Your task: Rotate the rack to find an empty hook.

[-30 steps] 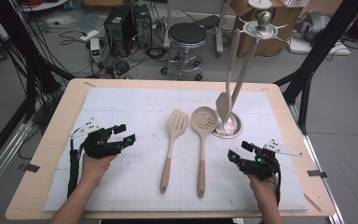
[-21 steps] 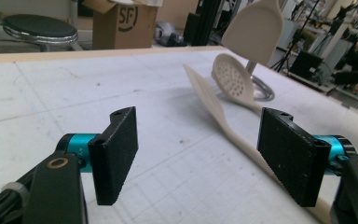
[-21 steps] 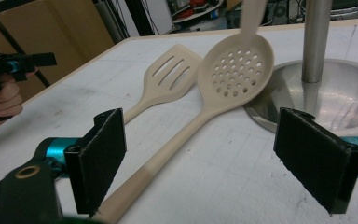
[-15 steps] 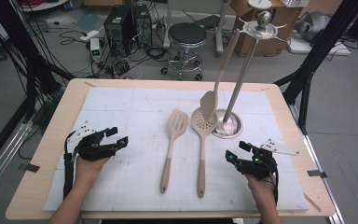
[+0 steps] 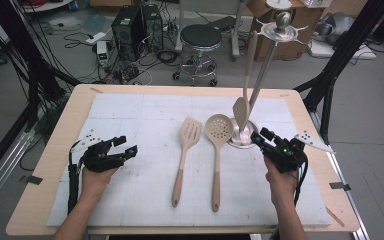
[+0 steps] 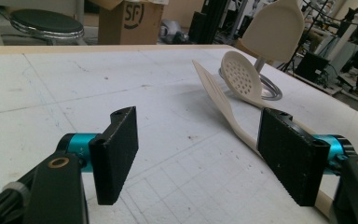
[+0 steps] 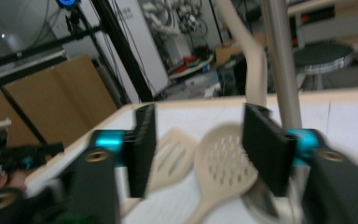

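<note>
Two utensils lie mid-table: slotted spatula (image 5: 188, 145) left of perforated skimmer (image 5: 217, 137). Right gripper (image 5: 258, 138), just beside the stand's base (image 5: 242, 137), has been closing its jaws on nothing; left gripper (image 5: 122, 145) rests released, near-left.

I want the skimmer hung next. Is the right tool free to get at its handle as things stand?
Probably yes. The right tool is open and holds nothing, and the skimmer lies just to its left with bare mat around the handle; the slotted spatula lies apart on the far side.
</note>
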`<state>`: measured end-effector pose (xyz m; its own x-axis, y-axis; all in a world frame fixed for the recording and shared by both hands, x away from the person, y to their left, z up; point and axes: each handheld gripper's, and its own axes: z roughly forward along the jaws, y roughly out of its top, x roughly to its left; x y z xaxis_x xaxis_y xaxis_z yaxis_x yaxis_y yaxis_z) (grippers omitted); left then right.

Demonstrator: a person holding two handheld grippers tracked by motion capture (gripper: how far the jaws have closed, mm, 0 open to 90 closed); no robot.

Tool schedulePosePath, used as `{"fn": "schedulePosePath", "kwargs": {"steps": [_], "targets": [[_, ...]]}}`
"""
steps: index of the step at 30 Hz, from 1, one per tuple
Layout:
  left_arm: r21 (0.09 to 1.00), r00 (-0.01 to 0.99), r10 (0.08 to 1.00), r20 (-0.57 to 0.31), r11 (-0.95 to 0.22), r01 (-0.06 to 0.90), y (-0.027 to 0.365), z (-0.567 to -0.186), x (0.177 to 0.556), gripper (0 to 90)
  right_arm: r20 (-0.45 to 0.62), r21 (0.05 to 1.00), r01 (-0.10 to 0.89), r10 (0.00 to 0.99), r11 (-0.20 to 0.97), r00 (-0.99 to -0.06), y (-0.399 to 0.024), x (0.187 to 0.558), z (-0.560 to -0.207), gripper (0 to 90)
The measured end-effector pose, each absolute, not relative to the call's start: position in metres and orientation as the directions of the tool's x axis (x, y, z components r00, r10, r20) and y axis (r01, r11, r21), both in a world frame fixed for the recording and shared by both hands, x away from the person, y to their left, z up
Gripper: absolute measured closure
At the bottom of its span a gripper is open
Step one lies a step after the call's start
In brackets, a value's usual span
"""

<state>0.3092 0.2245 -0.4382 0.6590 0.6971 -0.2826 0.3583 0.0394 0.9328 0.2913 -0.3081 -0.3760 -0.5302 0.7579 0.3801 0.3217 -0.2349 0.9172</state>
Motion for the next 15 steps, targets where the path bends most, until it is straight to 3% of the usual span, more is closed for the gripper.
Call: {"fn": "schedulePosePath", "kwargs": {"steps": [11,15], "targets": [[0.932,0.652,0.7,-0.292,0.054,0.359,0.229,-0.439,0.311,29.8,0.383,0.921,0.143,0.773,-0.363,-0.506,-0.308,0.324,-0.324,88.3],[0.931,0.653,0.697,-0.296,0.057,0.362,0.229,-0.439,0.311,29.8,0.435,0.89,0.11,0.754,-0.442,-0.492,-0.311,0.331,-0.314,89.9]]}}
